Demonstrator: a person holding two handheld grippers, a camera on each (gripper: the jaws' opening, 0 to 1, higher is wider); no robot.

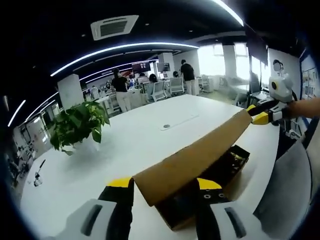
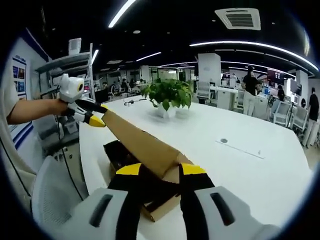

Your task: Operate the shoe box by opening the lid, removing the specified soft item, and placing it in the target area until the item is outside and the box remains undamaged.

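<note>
A brown cardboard lid (image 1: 200, 155) is held tilted above the open shoe box (image 1: 235, 162) on the white table (image 1: 125, 150). My left gripper (image 1: 164, 183) is shut on the lid's near end. At the far end, my right gripper (image 1: 261, 113) pinches the lid with its yellow tips. In the right gripper view the lid (image 2: 137, 140) runs from my right gripper (image 2: 161, 169) up to my left gripper (image 2: 92, 114). The box (image 2: 117, 155) beneath has a dark inside; its contents are too dark to make out.
A potted plant (image 1: 80, 125) stands on the table, also the plant (image 2: 170, 95) in the right gripper view. A grey chair (image 1: 285, 185) sits by the table's edge near the box. A round cable port (image 1: 166, 126) lies mid-table. People stand among desks far behind.
</note>
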